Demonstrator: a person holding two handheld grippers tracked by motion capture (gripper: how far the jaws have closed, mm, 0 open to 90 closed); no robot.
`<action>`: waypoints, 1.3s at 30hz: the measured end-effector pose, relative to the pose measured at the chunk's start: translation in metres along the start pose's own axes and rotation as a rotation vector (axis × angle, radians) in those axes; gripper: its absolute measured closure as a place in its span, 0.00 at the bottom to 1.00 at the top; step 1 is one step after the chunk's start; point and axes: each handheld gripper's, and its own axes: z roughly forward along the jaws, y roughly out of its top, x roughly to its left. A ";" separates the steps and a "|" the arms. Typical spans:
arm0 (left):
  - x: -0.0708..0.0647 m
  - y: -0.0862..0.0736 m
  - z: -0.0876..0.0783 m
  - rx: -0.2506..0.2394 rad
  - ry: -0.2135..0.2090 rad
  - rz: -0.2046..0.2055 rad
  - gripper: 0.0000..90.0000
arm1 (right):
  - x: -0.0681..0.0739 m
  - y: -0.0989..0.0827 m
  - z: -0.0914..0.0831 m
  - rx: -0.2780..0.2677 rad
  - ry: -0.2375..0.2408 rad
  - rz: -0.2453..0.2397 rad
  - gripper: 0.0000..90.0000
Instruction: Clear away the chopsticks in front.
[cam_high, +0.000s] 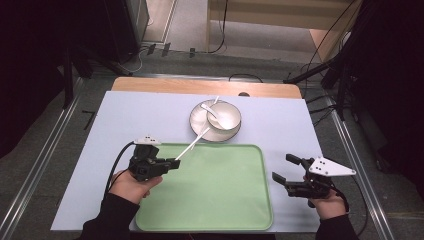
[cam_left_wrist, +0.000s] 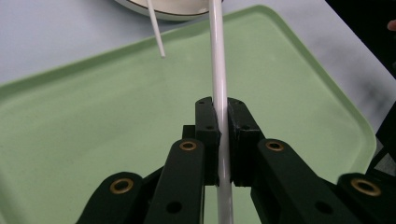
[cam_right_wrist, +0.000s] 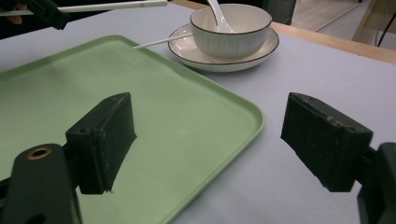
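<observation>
- The left hand-held gripper (cam_high: 176, 162) sits at the left centre of the high view, over the upper-left corner of the green tray (cam_high: 225, 200), with its jaws pressed together on a white chopstick (cam_high: 192, 145).
- In the left gripper view that chopstick (cam_left_wrist: 219, 93) runs straight up the middle of the frame between the black jaw pads (cam_left_wrist: 208, 135), toward the plate at the top edge.
- A second white chopstick (cam_left_wrist: 156, 30) slants down from the plate in the upper left of that view, its tip above the tray (cam_left_wrist: 93, 130).
- The right hand-held gripper (cam_high: 287, 170) is at the lower right of the high view, just right of the tray, its jaws spread wide and holding nothing.
- In the right gripper view the two jaws stand well apart over the tray's near corner (cam_right_wrist: 252, 116) and the pale blue table (cam_right_wrist: 303, 84).
- A white bowl (cam_high: 224, 119) with a white spoon (cam_high: 212, 111) in it stands on a white plate (cam_high: 197, 122), just above the tray at the centre of the high view.
</observation>
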 end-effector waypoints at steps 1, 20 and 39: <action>-0.002 -0.003 0.001 0.002 0.002 0.000 0.95 | 0.000 0.000 0.001 0.000 0.003 -0.002 0.20; 0.002 -0.036 0.052 0.165 0.008 0.007 0.95 | -0.001 0.004 0.011 0.016 0.029 -0.014 0.20; 0.007 -0.034 0.050 0.177 -0.006 0.020 0.74 | -0.002 0.003 0.011 0.017 0.035 -0.010 0.20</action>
